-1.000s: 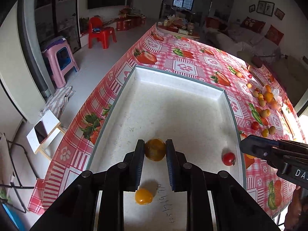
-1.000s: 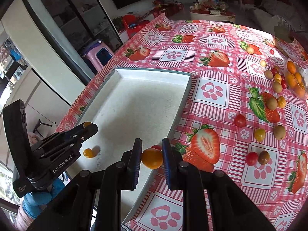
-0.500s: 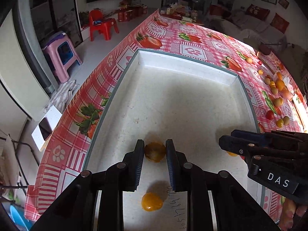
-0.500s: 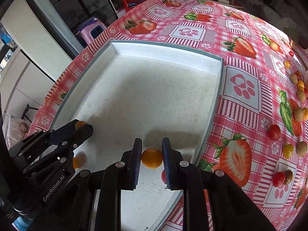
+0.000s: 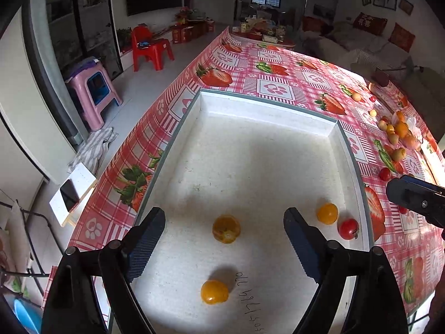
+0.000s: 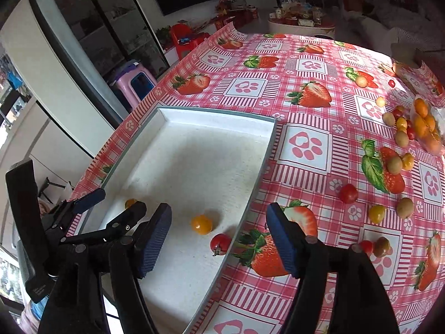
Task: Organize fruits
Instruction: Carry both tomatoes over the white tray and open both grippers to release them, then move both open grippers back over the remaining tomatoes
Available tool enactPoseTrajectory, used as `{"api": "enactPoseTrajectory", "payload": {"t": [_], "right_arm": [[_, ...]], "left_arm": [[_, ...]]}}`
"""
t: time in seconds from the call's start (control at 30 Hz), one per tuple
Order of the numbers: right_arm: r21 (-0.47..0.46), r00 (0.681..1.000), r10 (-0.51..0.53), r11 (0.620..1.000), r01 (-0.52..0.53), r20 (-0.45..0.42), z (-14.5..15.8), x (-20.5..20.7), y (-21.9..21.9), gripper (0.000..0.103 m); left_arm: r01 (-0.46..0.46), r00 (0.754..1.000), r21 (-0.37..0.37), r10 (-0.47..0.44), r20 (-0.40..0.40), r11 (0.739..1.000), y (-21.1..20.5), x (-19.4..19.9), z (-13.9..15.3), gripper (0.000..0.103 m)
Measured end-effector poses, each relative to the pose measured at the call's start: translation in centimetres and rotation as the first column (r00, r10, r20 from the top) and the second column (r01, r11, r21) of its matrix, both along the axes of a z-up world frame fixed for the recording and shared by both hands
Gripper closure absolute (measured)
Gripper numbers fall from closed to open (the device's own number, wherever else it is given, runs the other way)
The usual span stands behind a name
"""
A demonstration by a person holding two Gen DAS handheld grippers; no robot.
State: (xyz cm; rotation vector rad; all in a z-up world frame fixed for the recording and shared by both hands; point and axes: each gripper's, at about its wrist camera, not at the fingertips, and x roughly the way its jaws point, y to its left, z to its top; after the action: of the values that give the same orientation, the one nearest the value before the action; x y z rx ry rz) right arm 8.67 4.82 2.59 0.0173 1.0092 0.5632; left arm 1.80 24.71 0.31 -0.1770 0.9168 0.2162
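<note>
left tongs (image 5: 224, 228): jaws have just been opening and now stand wide apart; a dull orange-yellow tomato (image 5: 226, 228) lies on the tray floor between them, touched by neither pad.
right tongs (image 6: 218, 232): jaws have just been opening and stand wide; an orange tomato (image 6: 201, 224) rests on the tray floor between them, free of both pads.
tray (image 5: 267, 105): shallow white tray with a grey rim, on the worktop (image 6: 306, 128), which wears a pink checked cloth printed with strawberries.
in the tray: four fruits, all at the near end; besides the two above, a bright yellow tomato (image 5: 214, 291) nearest the left camera, beside handwritten marks, and a red tomato (image 6: 220, 244) close to the right wall, just beside the orange one.
loose fruit (image 6: 400, 128): red, yellow and brownish pieces scattered on the cloth to the right of the tray, well apart from it.
</note>
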Motion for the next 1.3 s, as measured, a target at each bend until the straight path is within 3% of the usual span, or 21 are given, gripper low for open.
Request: {"api": "enactPoseTrajectory", "payload": {"t": [0.1,0.23,0.33,0.73,0.97,1.2,1.3], "right_arm": [[0.013,0.997,-0.074,0.997,0.074,-0.005,-0.6,0.5,-3.0,0.029],[0.004,0.983,-0.171,0.985,0.172,-0.074,-2.9,1.8,-7.0,0.028],[-0.028,0.973,-0.224,0.974,0.223,-0.057,-3.8,2.3,-9.7,0.029],[-0.049,0.951,-0.309,0.950,0.307,-0.032,-4.3,3.7,-17.0,0.028],[-0.059,0.941,-0.338,0.940,0.335,-0.037,-5.4,5.5,-19.3,0.029],[-0.066,0.956,-0.293,0.955,0.290,-0.030,-5.6,7.3,-18.7,0.029],[-0.071,0.965,-0.262,0.963,0.259,-0.032,-5.6,7.7,-18.0,0.037]], "left_arm": [[0.013,1.000,-0.003,-0.013,0.009,1.000,-1.0,0.2,0.7,0.015],[0.069,0.997,0.009,-0.069,0.030,0.998,-3.7,0.8,2.0,0.015],[0.129,0.991,0.024,-0.130,0.041,0.991,-6.4,1.7,2.9,0.015],[0.317,0.948,0.061,-0.316,-0.024,0.947,-17.7,7.6,2.1,0.015],[0.333,0.940,0.087,-0.324,-0.108,0.939,-20.2,10.8,-0.8,0.015],[0.339,0.935,0.089,-0.324,-0.145,0.937,-20.5,12.4,-2.2,0.015],[0.348,0.931,0.078,-0.334,-0.151,0.934,-20.8,12.9,-2.7,0.015]]}}
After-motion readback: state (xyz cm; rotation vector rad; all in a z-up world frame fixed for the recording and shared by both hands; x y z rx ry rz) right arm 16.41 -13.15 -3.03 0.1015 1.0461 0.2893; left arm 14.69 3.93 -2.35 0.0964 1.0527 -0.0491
